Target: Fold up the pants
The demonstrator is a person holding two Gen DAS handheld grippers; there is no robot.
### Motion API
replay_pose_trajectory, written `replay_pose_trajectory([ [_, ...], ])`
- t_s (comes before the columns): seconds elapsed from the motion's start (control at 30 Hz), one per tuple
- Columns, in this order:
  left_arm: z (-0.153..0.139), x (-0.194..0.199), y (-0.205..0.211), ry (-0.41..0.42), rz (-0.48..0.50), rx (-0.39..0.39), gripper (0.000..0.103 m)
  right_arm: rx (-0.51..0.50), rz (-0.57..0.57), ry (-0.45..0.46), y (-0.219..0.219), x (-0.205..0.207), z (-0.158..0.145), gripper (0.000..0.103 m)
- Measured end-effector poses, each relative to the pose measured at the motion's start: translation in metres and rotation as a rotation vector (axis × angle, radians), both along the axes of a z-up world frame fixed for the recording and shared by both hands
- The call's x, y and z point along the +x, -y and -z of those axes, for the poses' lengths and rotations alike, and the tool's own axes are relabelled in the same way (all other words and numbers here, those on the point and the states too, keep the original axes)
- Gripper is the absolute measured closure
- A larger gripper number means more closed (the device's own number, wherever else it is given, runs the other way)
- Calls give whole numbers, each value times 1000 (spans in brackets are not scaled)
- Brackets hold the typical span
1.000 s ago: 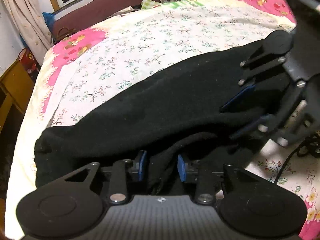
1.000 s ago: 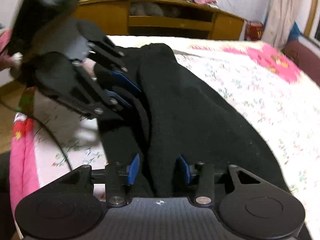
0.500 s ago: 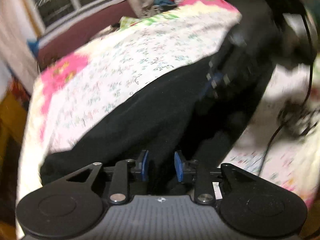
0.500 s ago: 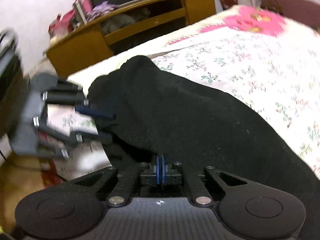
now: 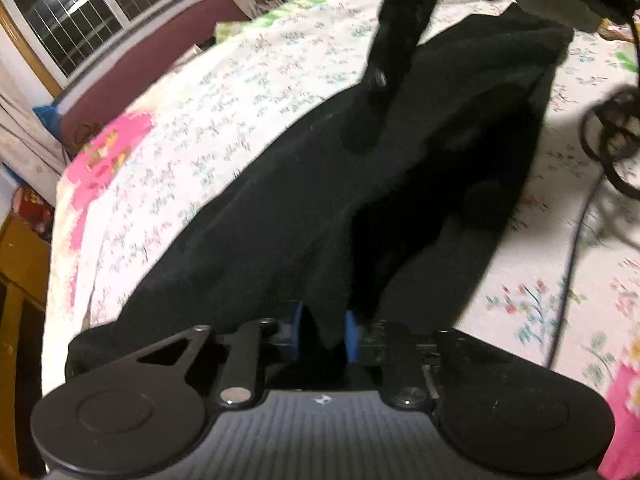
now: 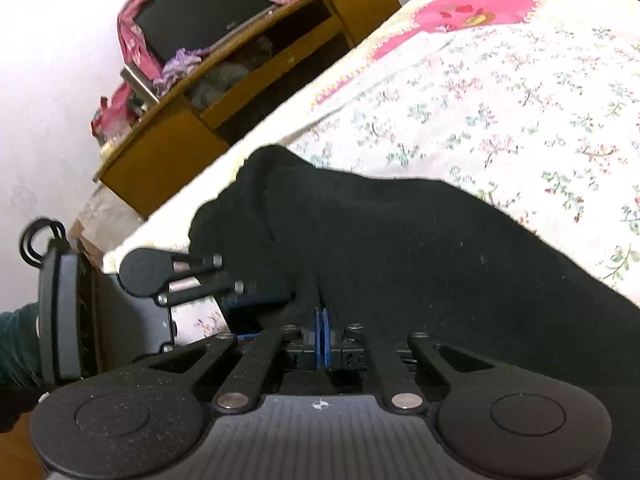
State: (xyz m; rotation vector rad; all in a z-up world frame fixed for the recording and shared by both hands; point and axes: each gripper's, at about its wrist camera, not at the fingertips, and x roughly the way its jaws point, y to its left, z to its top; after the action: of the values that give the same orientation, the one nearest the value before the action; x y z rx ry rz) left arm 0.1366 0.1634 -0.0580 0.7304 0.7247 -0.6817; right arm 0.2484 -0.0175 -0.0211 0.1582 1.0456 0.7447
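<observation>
Black pants point(image 5: 320, 184) lie lengthwise on a floral bedsheet point(image 5: 224, 92); they also fill the right wrist view point(image 6: 420, 248). My left gripper point(image 5: 323, 334) has its blue pads close around a fold of the pants' near edge. My right gripper point(image 6: 321, 340) is shut tight, pads together, pinching the black cloth. In the left wrist view the right gripper's body point(image 5: 400, 32) stands over the far part of the pants. In the right wrist view the left gripper point(image 6: 256, 294) grips the cloth at the left.
A yellow wooden cabinet point(image 6: 240, 92) with clutter stands past the bed's end. A black cable point(image 5: 612, 128) lies on the sheet at the right. A window point(image 5: 100, 12) and curtains are behind the bed. The bed edge point(image 6: 168, 216) is close to the pants' end.
Both grippers closed on the pants' near edge; the right one went from open to fully pinched. Both have lifted and pulled the cloth, and the views swung.
</observation>
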Motion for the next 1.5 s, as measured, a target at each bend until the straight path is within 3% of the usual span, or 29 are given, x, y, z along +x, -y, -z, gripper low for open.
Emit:
replay_pose_trajectory([
  [0.07, -6, -4, -8, -46, -2, -4, 78, 17, -2, 5, 2, -3, -5, 103],
  [0.13, -10, -5, -16, -88, -12, -20, 79, -40, -57, 88, -4, -16, -12, 103],
  [0.27, -9, -13, -20, -124, -1, -18, 79, -196, -253, 250, -25, -59, -10, 86],
  [0.4, -13, -19, -16, -83, -14, -41, 78, -313, -365, 330, -44, -79, 9, 84],
  [0.53, -17, -23, -20, -59, -29, -66, 71, -371, -362, 365, -58, -75, 29, 86],
  [0.6, -18, -25, -23, -50, -37, -60, 62, -424, -361, 412, -66, -72, 37, 86],
  [0.77, -14, -36, -22, 10, -8, -35, 46, -421, -342, 432, -68, -67, 40, 86],
  [0.87, -4, -33, -10, 65, 11, -3, 45, -485, -368, 459, -73, -69, 53, 90],
  [0.93, 3, -23, 2, 104, 10, 38, 44, -482, -333, 425, -73, -63, 54, 97],
  [0.97, 7, -17, 8, 114, 2, 50, 44, -443, -291, 368, -69, -55, 52, 103],
  [1.03, 12, -4, 15, 95, -17, 43, 44, -340, -211, 240, -57, -38, 47, 103],
  [1.13, 7, 5, 18, 30, -15, 0, 58, -203, -136, 85, -39, -22, 44, 103],
  [1.17, 4, 5, 17, 18, -10, -2, 69, -169, -127, 51, -34, -20, 43, 103],
  [1.27, 3, -1, 12, -1, 18, 32, 79, -111, -117, -8, -29, -19, 42, 103],
  [1.37, 6, -7, 10, -12, 40, 70, 81, -70, -118, -46, -27, -18, 41, 103],
  [1.5, -1, -11, 10, -23, 38, 56, 82, -65, -129, -52, -31, -20, 36, 103],
])
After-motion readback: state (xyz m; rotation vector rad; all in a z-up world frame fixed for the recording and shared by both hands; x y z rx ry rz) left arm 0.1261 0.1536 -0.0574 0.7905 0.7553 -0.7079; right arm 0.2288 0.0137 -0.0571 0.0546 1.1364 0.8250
